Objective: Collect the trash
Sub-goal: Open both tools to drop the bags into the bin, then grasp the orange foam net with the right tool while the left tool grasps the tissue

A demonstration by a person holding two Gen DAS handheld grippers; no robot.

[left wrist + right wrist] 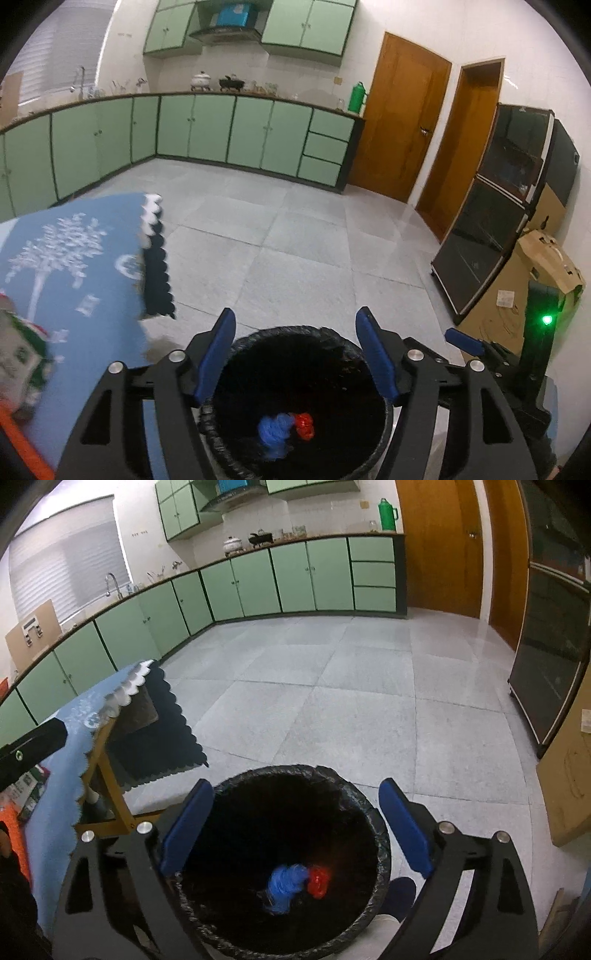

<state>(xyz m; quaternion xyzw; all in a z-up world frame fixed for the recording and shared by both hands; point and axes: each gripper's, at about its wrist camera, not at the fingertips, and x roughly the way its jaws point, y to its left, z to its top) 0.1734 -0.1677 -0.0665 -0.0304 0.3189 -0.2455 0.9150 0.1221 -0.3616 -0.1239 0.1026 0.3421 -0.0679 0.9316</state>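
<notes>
I hold my 2 tongs over the black bin [280, 853]. My left tongs [295, 354] are open, and nothing is between the blue pads. My right tongs [295, 827] are open wide, and they hold nothing too. Down in the bin lie 2 bits of trash, touching each other: a blue ball [286, 882] and a red ball [319, 882]. They sit below my tongs, low inside the black bag. The bin stands on the grey floor [332, 701]. Just beside it, on the left, is a table with a blue cloth [66, 258] that hangs over the edge. Green cupboards [221, 129] run along the far wall. A brown door [399, 129] and a dark glass cabinet [498, 206] are on the right, well apart from the bin.
</notes>
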